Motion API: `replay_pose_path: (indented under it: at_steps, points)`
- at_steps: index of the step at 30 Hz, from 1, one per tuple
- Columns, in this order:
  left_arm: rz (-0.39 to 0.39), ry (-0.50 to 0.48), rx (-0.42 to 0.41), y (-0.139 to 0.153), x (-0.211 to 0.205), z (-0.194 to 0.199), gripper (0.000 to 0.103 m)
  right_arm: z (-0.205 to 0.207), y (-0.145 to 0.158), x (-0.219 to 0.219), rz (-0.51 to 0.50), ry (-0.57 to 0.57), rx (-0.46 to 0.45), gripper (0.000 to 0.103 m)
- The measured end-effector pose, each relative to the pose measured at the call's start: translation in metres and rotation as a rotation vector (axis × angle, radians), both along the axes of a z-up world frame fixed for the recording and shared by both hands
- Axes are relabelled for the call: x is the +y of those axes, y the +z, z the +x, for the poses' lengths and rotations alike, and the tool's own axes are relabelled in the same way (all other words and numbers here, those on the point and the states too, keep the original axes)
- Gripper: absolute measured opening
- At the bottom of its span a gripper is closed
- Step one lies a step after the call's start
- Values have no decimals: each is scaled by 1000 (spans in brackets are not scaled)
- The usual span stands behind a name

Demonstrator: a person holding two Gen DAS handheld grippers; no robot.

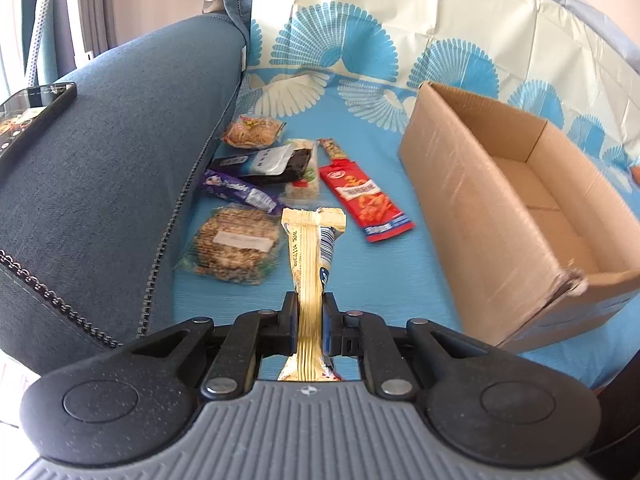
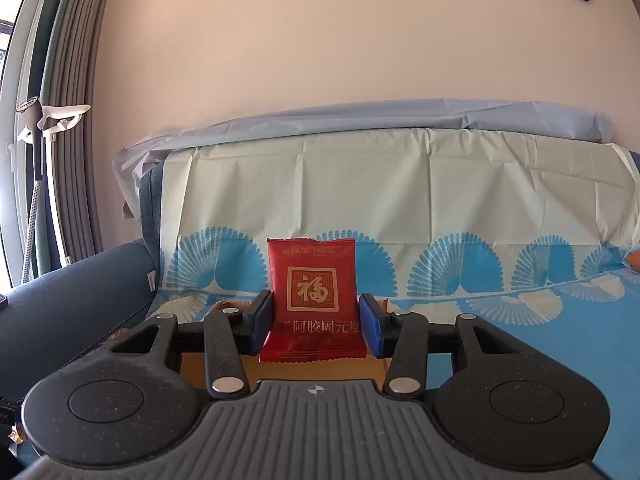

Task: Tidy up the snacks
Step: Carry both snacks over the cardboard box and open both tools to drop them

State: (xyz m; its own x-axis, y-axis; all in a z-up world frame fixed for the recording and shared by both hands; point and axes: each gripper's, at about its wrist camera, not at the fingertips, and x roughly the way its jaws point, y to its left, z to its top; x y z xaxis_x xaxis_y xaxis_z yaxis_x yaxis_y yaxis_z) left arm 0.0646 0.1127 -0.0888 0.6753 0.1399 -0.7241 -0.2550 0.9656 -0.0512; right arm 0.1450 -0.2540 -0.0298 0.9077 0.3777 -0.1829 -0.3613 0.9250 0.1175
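My left gripper (image 1: 310, 304) is shut on a long gold snack bar (image 1: 308, 248), which sticks out forward above the blue cover. Beyond it lies a pile of snacks: a red packet (image 1: 366, 196), a round cracker pack (image 1: 232, 244), a purple bar (image 1: 240, 192), a black pouch (image 1: 268, 164) and several others. An open cardboard box (image 1: 500, 208) stands to the right, its visible floor bare. My right gripper (image 2: 316, 312) is shut on a red square packet (image 2: 314, 300) with gold characters, held upright. Brown cardboard (image 2: 280, 372) shows just below it.
A dark blue sofa arm (image 1: 120, 160) rises on the left with a phone (image 1: 32, 116) lying on it. A blue and cream patterned cover (image 1: 360, 60) drapes the seat and backrest. A wall (image 2: 320, 40) and curtains (image 2: 72, 80) stand behind.
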Motion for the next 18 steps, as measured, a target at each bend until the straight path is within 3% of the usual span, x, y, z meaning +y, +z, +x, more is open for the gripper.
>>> replay_pose_path:
  at_steps: [6,18]
  points:
    - [-5,-29,-44,26,-24,17,12,2,0,1,-7,-1,9,48]
    - [-40,-205,-215,85,-131,79,12,13,-2,6,5,30,71,48]
